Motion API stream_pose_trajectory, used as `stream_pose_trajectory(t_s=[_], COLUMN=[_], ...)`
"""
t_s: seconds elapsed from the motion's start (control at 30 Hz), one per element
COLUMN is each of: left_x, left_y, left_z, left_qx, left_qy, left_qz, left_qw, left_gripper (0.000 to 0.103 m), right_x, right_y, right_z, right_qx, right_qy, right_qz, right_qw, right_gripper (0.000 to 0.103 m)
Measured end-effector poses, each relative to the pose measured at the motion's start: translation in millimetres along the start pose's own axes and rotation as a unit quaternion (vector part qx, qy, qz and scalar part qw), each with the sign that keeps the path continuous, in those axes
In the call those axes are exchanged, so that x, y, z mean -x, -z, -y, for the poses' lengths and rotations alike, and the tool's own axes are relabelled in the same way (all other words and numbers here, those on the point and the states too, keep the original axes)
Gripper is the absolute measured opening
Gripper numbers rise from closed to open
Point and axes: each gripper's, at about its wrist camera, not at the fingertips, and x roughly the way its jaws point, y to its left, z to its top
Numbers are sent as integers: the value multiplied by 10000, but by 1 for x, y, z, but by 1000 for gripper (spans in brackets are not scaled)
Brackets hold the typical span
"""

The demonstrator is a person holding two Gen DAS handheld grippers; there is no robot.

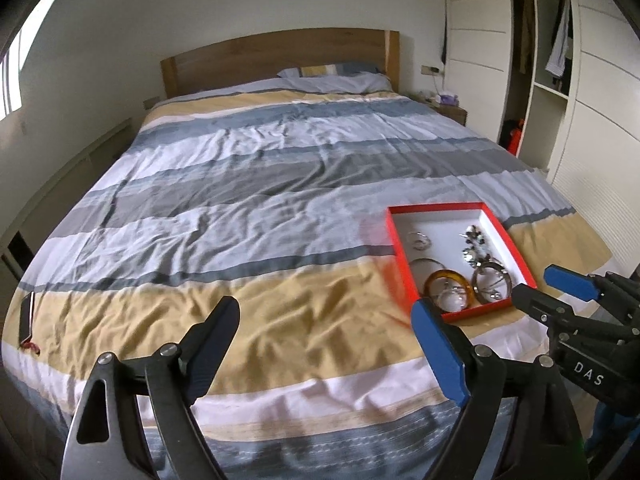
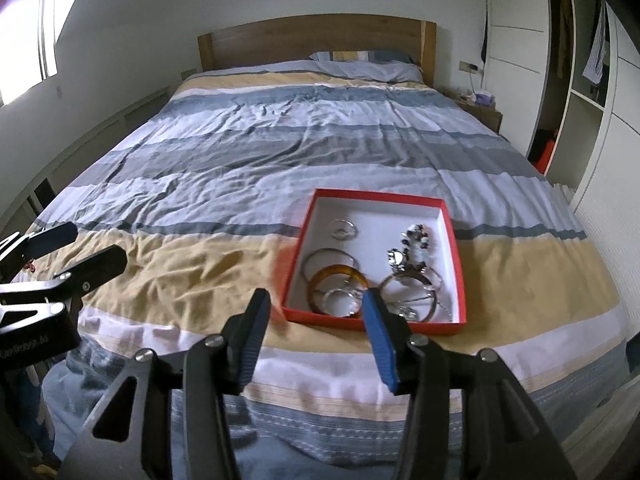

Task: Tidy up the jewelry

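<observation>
Nearest the cameras, both tools hang over the foot of the bed. Left gripper [image 1: 324, 344] spread wide, nothing between its fingers, above the tan stripe of the striped duvet [image 1: 248, 184]. Right gripper [image 2: 316, 334] also wide apart and holding nothing, tips just short of the red box [image 2: 460, 276]. Box sits on the duvet toward the right side. Inside: amber bangle [image 2: 320, 276] near the front left, silver bangle [image 2: 408, 280] beside it, beaded piece [image 2: 414, 240] further back. Phone [image 1: 27, 316] lies at the bed's left edge. Beyond: pillow [image 1: 340, 78], wooden headboard [image 1: 280, 52].
</observation>
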Motion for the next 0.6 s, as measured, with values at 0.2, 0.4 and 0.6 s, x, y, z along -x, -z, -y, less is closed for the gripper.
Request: stream_pose_trajectory(t_s=[0.2, 0.4, 0.6], left_x=[14, 24, 35], left_y=[8, 17, 25], left_z=[-33, -55, -68], left_qx=[205, 360, 390], left_qy=[-105, -296, -442], left_qz=[58, 121, 196], left_qw=[9997, 9988, 9981], left_gripper=[93, 98, 101], right_x=[7, 11, 18], right_y=[-3, -2, 2], right_z=[-28, -51, -56], right_qx=[81, 254, 74], right_qy=[-56, -133, -90], right_qz=[62, 71, 125], right_qw=[9999, 9996, 9999], right_gripper=[56, 66, 68])
